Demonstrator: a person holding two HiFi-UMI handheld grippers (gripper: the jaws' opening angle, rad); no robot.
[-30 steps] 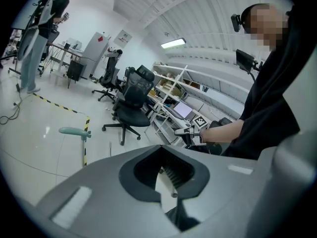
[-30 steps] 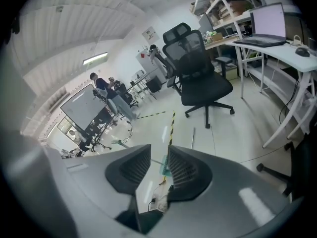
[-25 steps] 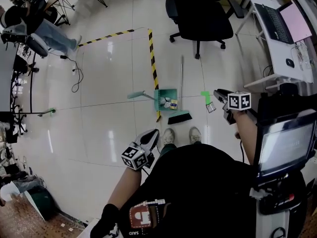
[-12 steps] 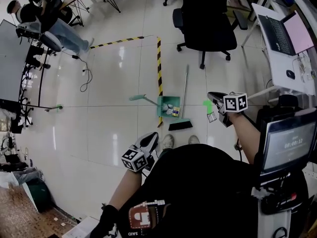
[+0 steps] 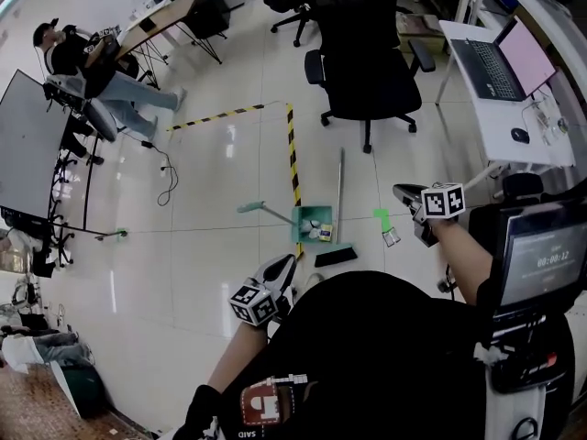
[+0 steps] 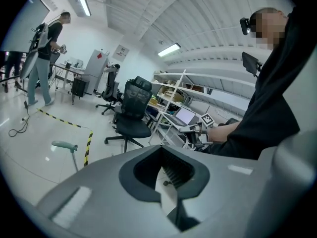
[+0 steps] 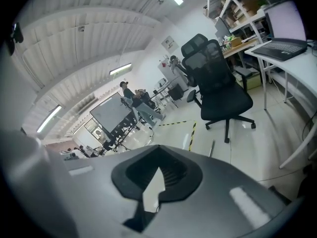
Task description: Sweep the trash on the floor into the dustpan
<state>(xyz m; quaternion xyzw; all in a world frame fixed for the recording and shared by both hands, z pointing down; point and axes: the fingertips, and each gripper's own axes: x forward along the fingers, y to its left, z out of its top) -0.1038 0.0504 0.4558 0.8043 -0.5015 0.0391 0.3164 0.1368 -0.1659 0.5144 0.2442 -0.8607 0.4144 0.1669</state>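
A green dustpan (image 5: 313,223) lies on the pale floor with bits of trash in it, its long handle (image 5: 252,209) pointing left. Just to its right lies the broom, its dark head (image 5: 336,256) near my feet and its grey stick (image 5: 341,168) pointing away. A green scrap (image 5: 381,214) and a small packet (image 5: 391,237) lie right of the broom. My left gripper (image 5: 286,262) hangs shut and empty at my left side, above the floor. At my right, my right gripper (image 5: 402,191) is likewise shut on nothing. The left gripper view shows the dustpan handle (image 6: 64,145).
A black office chair (image 5: 367,71) stands beyond the broom. Yellow-black tape (image 5: 293,168) runs along the floor by the dustpan. A white desk (image 5: 486,99) with a laptop is at the right, a screen (image 5: 541,264) on my right side. A person (image 5: 92,62) sits at far left.
The view has lifted, so the dustpan and broom look smaller and farther off. Both grippers have risen with my body and stay clear of the floor things.
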